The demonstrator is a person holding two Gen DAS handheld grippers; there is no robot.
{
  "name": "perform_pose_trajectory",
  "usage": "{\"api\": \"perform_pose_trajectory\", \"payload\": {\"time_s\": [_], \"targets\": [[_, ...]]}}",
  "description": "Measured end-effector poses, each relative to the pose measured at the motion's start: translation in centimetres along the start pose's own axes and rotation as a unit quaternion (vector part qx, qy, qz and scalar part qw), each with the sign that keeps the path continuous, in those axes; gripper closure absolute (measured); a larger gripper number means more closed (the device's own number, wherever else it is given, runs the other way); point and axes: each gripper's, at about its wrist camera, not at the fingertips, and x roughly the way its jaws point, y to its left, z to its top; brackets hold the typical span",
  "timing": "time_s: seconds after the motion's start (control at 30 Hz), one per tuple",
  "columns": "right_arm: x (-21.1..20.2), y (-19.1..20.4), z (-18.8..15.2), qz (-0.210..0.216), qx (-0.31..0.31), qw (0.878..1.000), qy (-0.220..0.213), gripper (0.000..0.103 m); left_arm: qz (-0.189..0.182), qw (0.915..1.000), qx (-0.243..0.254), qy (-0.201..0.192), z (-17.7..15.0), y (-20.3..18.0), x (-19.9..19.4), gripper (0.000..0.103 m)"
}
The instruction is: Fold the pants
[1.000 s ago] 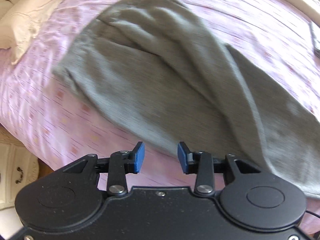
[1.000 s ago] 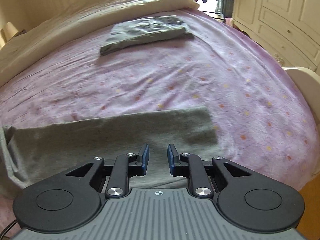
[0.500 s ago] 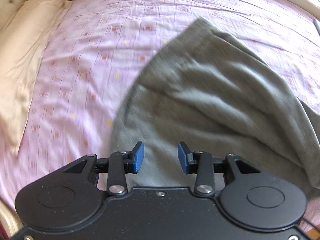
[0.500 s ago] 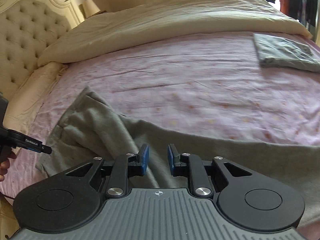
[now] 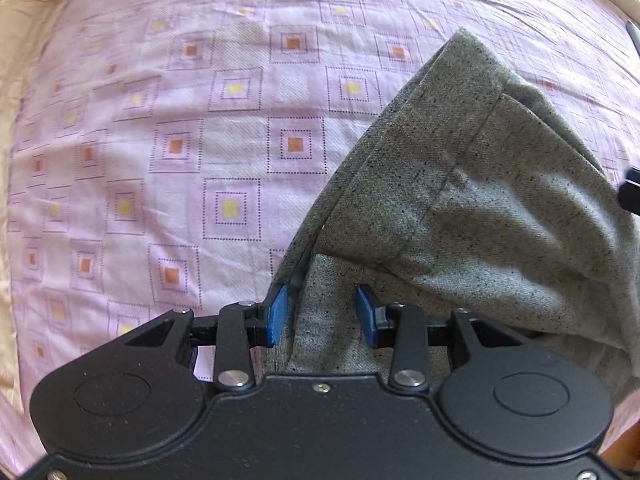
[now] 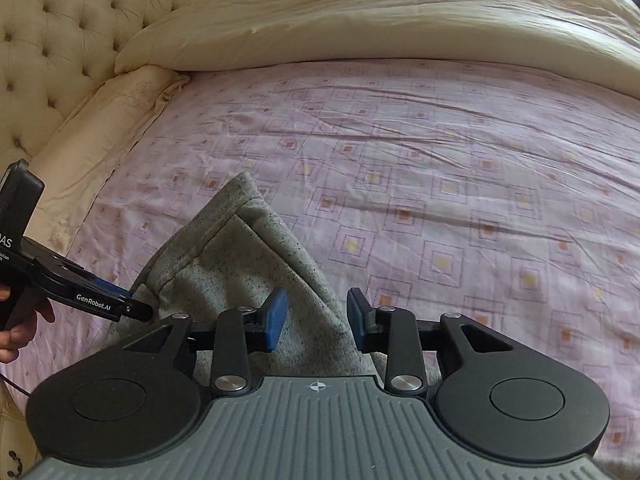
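Note:
Grey speckled pants (image 5: 472,208) lie on the pink patterned bed sheet (image 5: 180,140), waistband end towards the headboard. My left gripper (image 5: 322,316) is open, its blue pads either side of the near waistband edge, low over the cloth. My right gripper (image 6: 314,320) is open too, with the other side of the pants (image 6: 240,264) between its pads. The left gripper also shows in the right wrist view (image 6: 136,310), its fingertip at the cloth's left edge.
A cream duvet (image 6: 380,12) is piled across the far side of the bed. A cream pillow (image 6: 100,136) and a tufted headboard (image 6: 60,32) are at the left. The sheet (image 6: 480,200) stretches to the right.
Both grippers have swung from the legs to the waistband end and come down close to it. Both stay open, now with cloth between the pads.

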Motion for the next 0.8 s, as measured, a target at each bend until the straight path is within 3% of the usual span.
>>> {"api": "perform_pose_trajectory", "payload": {"time_s": [0.3,0.33,0.37,0.5,0.63,0.7,0.8], "targets": [[3.3,0.2,1.3,0.034,0.011,0.997,0.072,0.073,-0.015,0.9999,0.008,-0.001,-0.2,0.6,0.3,0.052],[2.8,0.5,1.3,0.037,0.016,0.997,0.073,0.087,-0.015,0.9999,0.006,-0.001,-0.3,0.6,0.3,0.052],[1.7,1.3,1.3,0.032,0.009,0.998,0.056,0.092,-0.015,0.9999,0.004,-0.003,-0.3,0.6,0.3,0.052],[-3.8,5.6,-0.2,0.065,-0.039,0.997,0.0,0.099,-0.018,0.9997,-0.01,-0.009,-1.1,1.3,0.2,0.052],[-5.8,10.5,-4.4,0.103,-0.072,0.992,0.011,0.1,-0.025,0.9985,-0.047,-0.015,-2.3,3.1,-0.5,0.053],[-5.2,12.5,-6.8,0.086,-0.092,0.992,0.028,0.099,-0.021,0.9977,-0.062,-0.015,-2.9,4.2,-1.0,0.054],[-4.5,11.9,-7.9,0.042,-0.035,0.998,0.019,0.094,-0.016,0.9976,-0.063,-0.022,-3.8,5.4,-2.0,0.056]]}}
